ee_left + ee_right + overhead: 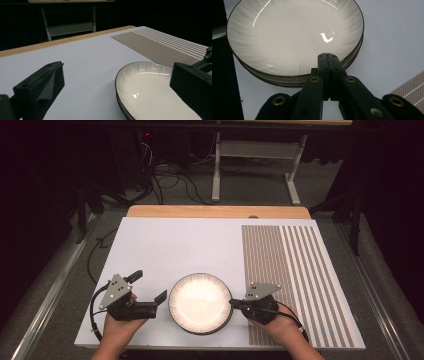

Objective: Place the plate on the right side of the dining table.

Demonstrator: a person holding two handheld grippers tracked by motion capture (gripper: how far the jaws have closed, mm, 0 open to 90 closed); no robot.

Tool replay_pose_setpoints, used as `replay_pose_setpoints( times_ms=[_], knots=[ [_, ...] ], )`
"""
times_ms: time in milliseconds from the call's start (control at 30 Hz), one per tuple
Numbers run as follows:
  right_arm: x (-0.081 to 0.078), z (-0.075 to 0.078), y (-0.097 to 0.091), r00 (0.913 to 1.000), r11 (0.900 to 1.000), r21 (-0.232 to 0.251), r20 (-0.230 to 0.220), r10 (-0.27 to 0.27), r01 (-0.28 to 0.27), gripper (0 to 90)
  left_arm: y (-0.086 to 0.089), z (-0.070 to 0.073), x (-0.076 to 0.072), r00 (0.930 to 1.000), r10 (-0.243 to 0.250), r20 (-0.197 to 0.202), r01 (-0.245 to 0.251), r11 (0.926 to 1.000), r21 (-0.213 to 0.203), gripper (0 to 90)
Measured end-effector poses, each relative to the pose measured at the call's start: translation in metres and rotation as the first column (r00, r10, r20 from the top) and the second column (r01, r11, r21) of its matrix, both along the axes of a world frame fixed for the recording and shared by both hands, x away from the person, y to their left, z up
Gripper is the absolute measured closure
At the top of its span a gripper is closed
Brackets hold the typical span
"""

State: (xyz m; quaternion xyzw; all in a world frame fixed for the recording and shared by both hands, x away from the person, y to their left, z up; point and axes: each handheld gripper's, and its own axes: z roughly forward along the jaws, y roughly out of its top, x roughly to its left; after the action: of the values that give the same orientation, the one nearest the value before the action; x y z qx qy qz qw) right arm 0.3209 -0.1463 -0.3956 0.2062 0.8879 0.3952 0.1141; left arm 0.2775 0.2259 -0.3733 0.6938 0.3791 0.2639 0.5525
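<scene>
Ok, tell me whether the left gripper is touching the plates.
Apart. In the high view, bare white table separates the open left gripper from the rim of the plates.

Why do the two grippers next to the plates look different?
The left gripper has its jaws spread wide open; the right gripper has its jaws pressed shut. The left gripper sits apart from the stacked plates, at their left; the right gripper's tip meets their right rim. Both are black, hand-held, and point at the plates.
</scene>
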Motion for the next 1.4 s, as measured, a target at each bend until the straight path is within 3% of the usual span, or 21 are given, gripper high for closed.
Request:
replay_pose_setpoints(
  times_ms=[700, 1400],
  knots=[
    [0.004, -0.005, 0.017, 0.9994, 0.9998, 0.007, -0.029, 0.017, -0.017, 90.0, 0.005, 0.000, 0.000, 1.0000, 0.003, -0.003, -0.003, 1.0000, -0.008, 0.0],
    [0.005, -0.004, 0.017, 0.9992, 0.9997, 0.013, -0.032, 0.022, -0.022, 90.0, 0.004, 0.001, -0.001, 0.9999, 0.004, 0.010, -0.003, 0.9998, -0.018, 0.0]
  ],
)
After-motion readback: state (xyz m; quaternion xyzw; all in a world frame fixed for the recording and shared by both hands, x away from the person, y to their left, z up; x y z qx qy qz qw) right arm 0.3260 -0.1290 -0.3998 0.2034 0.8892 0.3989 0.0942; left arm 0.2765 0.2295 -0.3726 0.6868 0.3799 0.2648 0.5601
